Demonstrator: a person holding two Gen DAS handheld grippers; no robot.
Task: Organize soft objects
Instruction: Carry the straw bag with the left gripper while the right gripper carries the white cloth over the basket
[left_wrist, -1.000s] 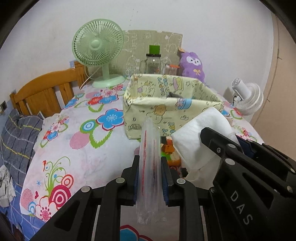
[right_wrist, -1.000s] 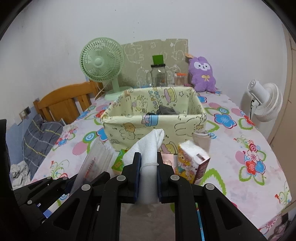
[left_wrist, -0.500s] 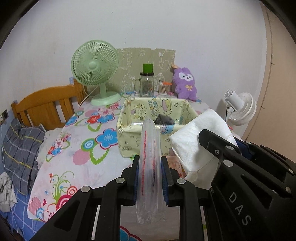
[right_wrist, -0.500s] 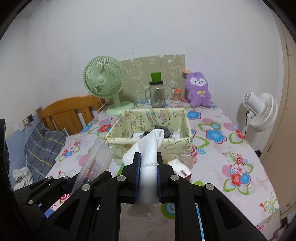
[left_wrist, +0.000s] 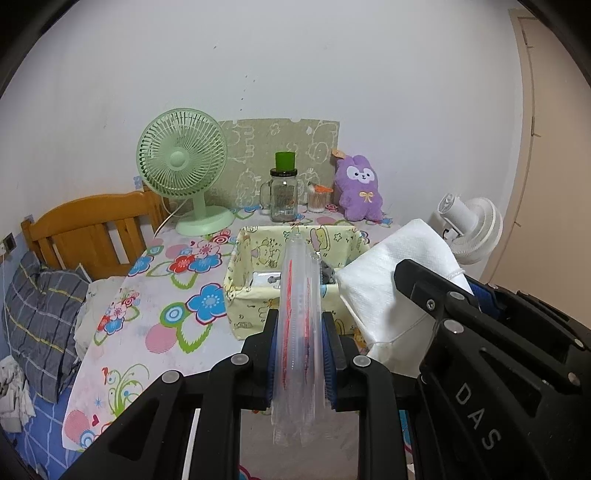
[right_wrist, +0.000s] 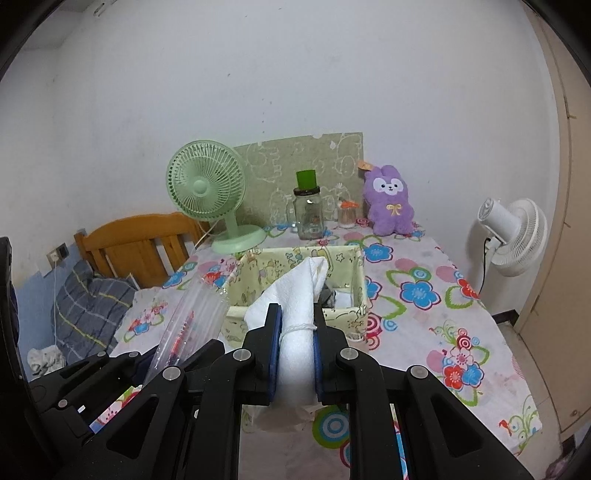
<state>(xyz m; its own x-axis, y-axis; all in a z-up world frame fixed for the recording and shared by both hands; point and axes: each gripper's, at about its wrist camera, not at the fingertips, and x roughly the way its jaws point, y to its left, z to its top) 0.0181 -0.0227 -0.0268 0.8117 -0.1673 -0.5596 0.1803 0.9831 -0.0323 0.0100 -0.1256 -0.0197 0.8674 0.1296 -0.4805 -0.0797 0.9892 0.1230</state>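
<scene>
My left gripper (left_wrist: 300, 354) is shut on a clear plastic bag (left_wrist: 297, 295) with red lines, held upright above the table. My right gripper (right_wrist: 297, 347) is shut on a white cloth roll (right_wrist: 295, 295) tied with string; the cloth also shows at the right of the left wrist view (left_wrist: 391, 280). The plastic bag shows at the left of the right wrist view (right_wrist: 192, 317). A yellow cartoon-print fabric box (left_wrist: 255, 288) (right_wrist: 351, 273) stands on the table ahead, with a grey item and a flat packet inside.
A floral tablecloth (right_wrist: 424, 295) covers the table. At the back stand a green fan (left_wrist: 184, 166), a glass jar (left_wrist: 283, 195), a small container of swabs (left_wrist: 318, 197) and a purple plush (left_wrist: 360, 192). A white fan (right_wrist: 517, 236) stands right; a wooden bed frame (left_wrist: 96, 229) and grey plaid pillow (left_wrist: 40, 317) are left.
Both grippers have pulled back and risen from the fabric box, which now looks smaller and farther. Each keeps its hold on its item.
</scene>
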